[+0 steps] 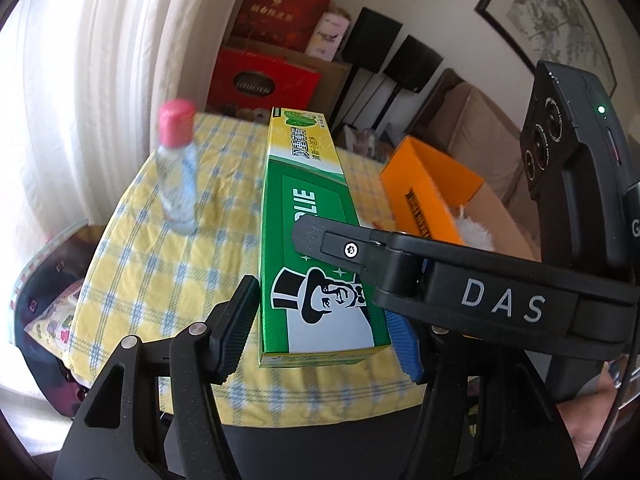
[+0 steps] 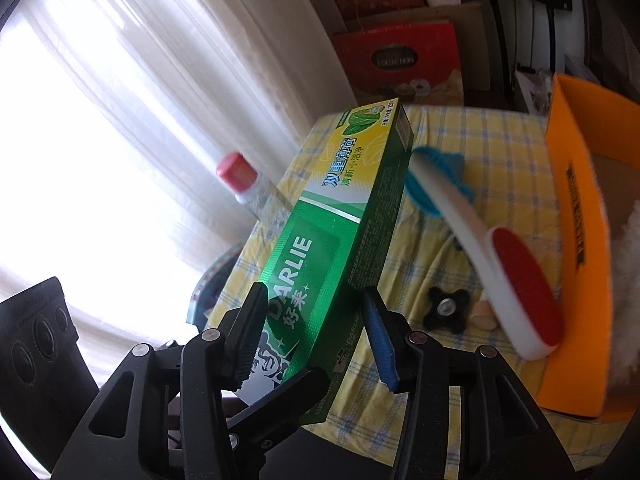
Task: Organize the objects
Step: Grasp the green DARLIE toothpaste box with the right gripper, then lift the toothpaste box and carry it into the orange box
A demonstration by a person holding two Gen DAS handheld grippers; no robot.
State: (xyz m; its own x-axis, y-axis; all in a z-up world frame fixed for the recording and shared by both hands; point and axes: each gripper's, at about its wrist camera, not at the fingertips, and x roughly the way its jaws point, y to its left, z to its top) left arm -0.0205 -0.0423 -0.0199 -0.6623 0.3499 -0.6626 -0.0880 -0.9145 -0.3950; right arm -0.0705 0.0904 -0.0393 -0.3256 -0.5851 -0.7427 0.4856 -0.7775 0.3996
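A green and yellow Darlie toothpaste box (image 1: 304,240) (image 2: 340,232) hangs above the yellow checked tablecloth (image 1: 160,280). My left gripper (image 1: 320,344) is shut on its near end, one pad pressed on each long side. My right gripper (image 2: 316,340) is shut on the same box a little further along; one of its fingers (image 1: 320,240) lies across the box's top in the left wrist view. A left gripper finger (image 2: 280,400) shows under the box in the right wrist view.
A clear bottle with a pink cap (image 1: 176,168) (image 2: 248,184) stands left of the box. An open orange box (image 1: 432,192) (image 2: 576,240) holding something white and fluffy sits right. A white brush with a red pad (image 2: 500,280), a teal item (image 2: 440,176) and a black knob (image 2: 446,312) lie between.
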